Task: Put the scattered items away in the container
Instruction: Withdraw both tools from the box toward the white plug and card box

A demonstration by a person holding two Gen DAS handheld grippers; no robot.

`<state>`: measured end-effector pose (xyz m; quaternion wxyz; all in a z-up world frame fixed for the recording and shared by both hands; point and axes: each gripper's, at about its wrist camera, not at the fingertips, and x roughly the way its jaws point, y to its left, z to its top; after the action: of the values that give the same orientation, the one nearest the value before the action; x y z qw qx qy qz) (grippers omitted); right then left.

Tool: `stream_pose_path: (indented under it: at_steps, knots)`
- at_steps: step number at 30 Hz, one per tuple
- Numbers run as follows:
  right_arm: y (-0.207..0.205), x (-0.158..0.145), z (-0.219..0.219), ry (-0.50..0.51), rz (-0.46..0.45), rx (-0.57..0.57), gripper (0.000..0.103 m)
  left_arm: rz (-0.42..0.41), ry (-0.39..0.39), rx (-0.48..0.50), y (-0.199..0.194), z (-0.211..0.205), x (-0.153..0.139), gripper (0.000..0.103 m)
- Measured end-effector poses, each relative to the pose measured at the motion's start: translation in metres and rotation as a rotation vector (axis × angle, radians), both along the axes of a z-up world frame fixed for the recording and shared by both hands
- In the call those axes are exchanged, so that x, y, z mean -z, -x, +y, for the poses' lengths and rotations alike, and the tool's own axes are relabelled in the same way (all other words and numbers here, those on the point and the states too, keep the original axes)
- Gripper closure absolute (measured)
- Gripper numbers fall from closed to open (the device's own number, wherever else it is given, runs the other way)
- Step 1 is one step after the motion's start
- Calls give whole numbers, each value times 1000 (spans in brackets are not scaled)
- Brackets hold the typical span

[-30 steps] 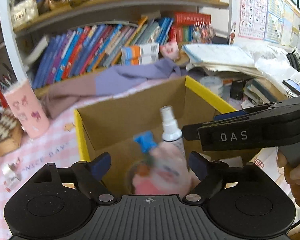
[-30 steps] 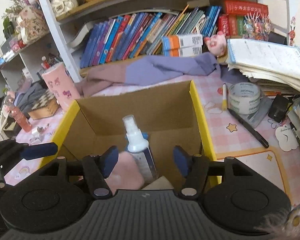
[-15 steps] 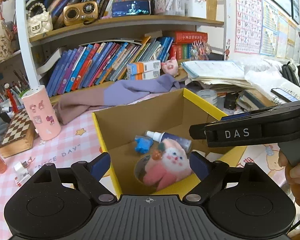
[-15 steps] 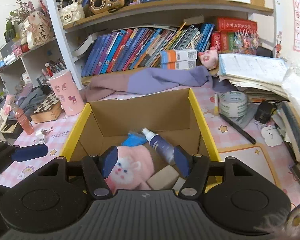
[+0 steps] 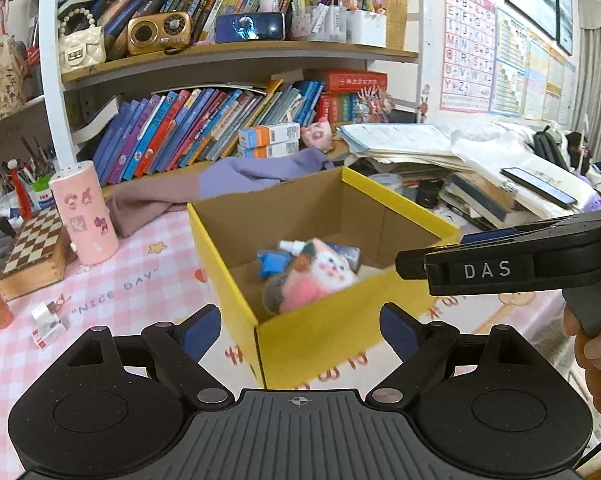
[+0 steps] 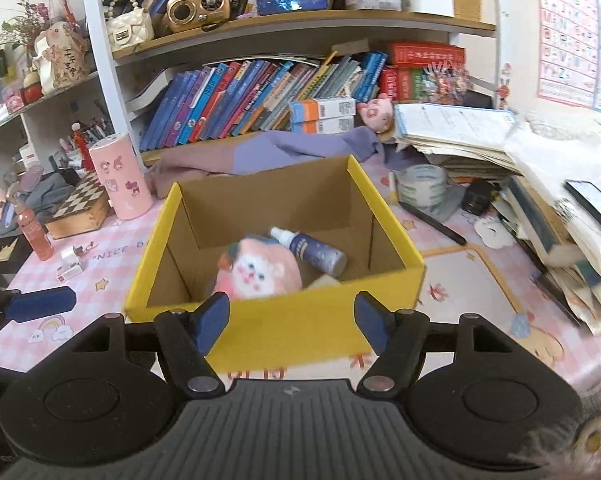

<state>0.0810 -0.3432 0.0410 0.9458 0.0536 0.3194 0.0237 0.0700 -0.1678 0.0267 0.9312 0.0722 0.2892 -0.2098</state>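
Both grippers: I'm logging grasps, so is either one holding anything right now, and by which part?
Nothing is held. The left gripper and right gripper are both open and empty; the pink plush and spray bottle lie in the yellow box.

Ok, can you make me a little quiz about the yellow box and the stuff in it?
1. True or false: the pink plush toy lies inside the yellow box.
2. What lies beside the plush in the box? A) spray bottle B) tape roll C) chessboard
3. Fill in: both the left hand-held gripper and the right hand-held gripper are ____ and hold nothing.

Key: 1 true; 2 A, the spray bottle; 3 open.
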Motion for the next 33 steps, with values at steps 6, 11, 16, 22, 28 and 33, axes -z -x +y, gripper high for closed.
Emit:
stream_pose_path:
  at_steps: [6,11,16,22,28,33]
  knots:
    - [36,2,18,29,1,58,30,10,12,26,22,20,1,14]
    - [59,8,36,51,10,92,26,29,16,34,37,40,5,13]
    - [76,16,60,57,26,106,25,52,10,26,50,65,9,13]
    - [87,24,93,54,54,81,23,81,1,0,63,97,14,13]
    - [93,31,124,42,84,33,22,106,-6,-38,71,125,17,13]
    - [91,34,154,36,100,-43,21,112,-7,-100,77,151,17,13]
